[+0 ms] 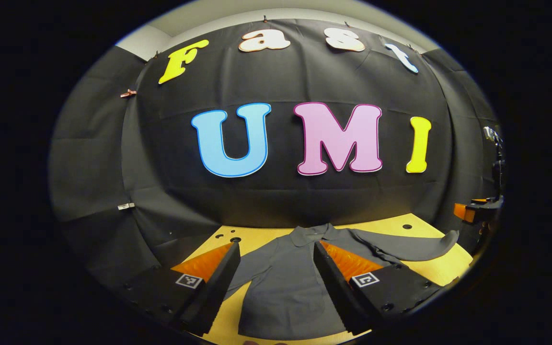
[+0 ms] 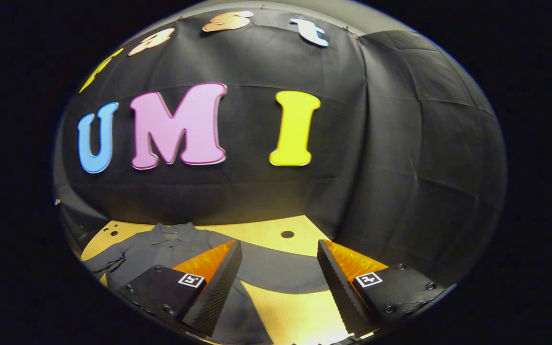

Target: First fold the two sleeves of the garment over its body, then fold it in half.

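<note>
Shirt (image 1: pixel 285 282) flat on table (image 2: pixel 276 230), collar away; right sleeve (image 2: pixel 281 273) stretches crosswise between the open right gripper's (image 2: pixel 278 287) fingers, left gripper (image 1: pixel 276 287) open over the body.

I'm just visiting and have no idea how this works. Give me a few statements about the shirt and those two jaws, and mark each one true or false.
1. The grey shirt lies flat on the wooden table. True.
2. Both sleeves are already folded over the body. False: the sleeve in the right gripper view stretches out sideways across the table, and the other sleeve also lies off the body.
3. The left gripper has its jaws open. True: they stand wide apart above the shirt's body.
4. The right gripper is clamped on the sleeve. False: its jaws are open, with the sleeve lying between and below them.
5. The shirt's collar points toward the black cloth wall. True.
</note>
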Available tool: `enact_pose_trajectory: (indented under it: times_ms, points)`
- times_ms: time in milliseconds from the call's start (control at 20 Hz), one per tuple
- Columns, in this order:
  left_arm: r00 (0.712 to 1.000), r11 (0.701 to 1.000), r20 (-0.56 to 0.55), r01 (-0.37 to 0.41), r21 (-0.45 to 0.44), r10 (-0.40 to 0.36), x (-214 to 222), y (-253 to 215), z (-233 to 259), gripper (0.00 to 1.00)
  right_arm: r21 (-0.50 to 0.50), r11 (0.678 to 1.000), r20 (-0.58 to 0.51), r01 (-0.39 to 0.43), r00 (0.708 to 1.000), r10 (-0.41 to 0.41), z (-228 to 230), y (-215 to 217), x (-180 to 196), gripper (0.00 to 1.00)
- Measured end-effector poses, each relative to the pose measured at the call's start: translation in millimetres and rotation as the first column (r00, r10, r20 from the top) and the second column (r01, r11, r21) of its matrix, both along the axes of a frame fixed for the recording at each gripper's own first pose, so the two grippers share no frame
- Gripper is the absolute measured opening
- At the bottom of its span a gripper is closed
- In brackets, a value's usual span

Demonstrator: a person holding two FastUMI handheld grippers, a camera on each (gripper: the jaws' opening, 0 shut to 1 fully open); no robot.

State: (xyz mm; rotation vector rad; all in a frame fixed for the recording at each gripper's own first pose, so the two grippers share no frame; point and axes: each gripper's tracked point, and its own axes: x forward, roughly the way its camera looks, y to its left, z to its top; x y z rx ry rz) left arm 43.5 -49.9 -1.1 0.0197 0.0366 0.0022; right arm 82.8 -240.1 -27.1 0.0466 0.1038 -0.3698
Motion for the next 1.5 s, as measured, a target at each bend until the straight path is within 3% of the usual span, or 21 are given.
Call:
enact_pose_trajectory:
  times_ms: [350, 600, 1100, 1500]
  points:
    - [0.997, 0.999, -0.070, -0.044, 0.018, 0.045, 8, -1, -17, 0.97, 0.015, 0.984, -0.108, 0.180, 0.978, -0.177, -51, -100, 28, 0.98]
    - [0.993, 0.998, -0.108, -0.042, 0.042, 0.046, 14, -18, -26, 0.98, 0.086, 0.961, -0.239, 0.264, 0.942, -0.237, -103, -163, 56, 0.98]
    - [0.980, 0.991, -0.163, -0.106, 0.077, 0.118, 14, -26, -36, 0.98, 0.203, 0.937, -0.439, 0.283, 0.882, -0.171, -192, -204, 102, 0.98]
    - [0.974, 0.992, -0.189, -0.121, 0.039, 0.127, 14, -40, -45, 0.97, 0.268, 0.910, -0.516, 0.316, 0.845, -0.141, -225, -212, 110, 0.98]
